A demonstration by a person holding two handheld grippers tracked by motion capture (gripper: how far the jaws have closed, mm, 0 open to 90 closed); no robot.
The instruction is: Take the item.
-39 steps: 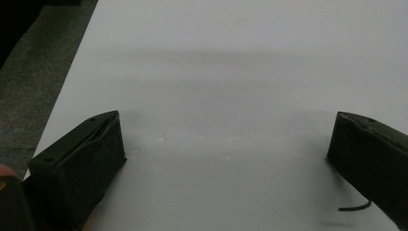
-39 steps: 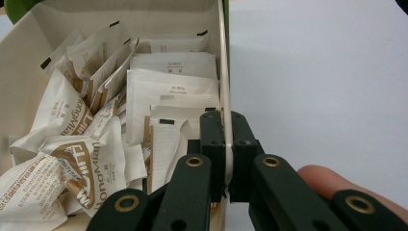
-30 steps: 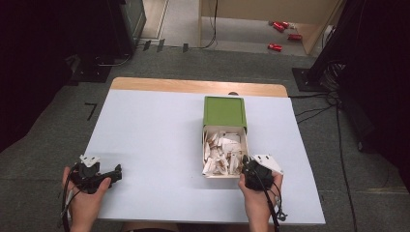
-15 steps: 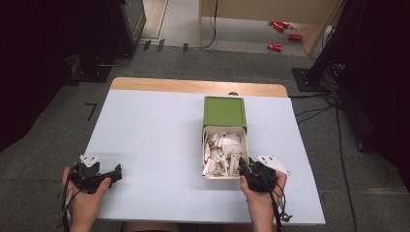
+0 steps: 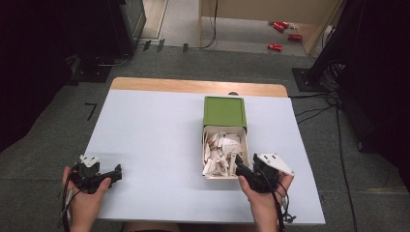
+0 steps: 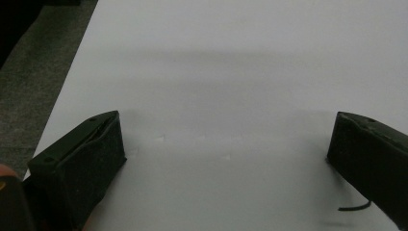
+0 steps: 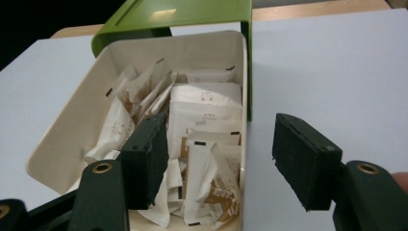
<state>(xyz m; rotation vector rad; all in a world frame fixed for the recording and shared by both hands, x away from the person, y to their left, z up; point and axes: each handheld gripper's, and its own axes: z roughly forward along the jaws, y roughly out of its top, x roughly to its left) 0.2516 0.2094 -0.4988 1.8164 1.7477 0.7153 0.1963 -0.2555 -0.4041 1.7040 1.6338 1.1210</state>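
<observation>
Drawer (image 5: 225, 171) wall is straddled by the released right gripper (image 5: 243, 170), whose jaws have just been opening. Left gripper (image 5: 114, 173) is kept open at eight o'clock, probably only waiting.

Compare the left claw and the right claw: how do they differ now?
The left claw hovers over bare table; the right claw straddles the drawer wall. The left claw stands wider open; the right claw's jaws have just been opening. Both grip nothing.
</observation>
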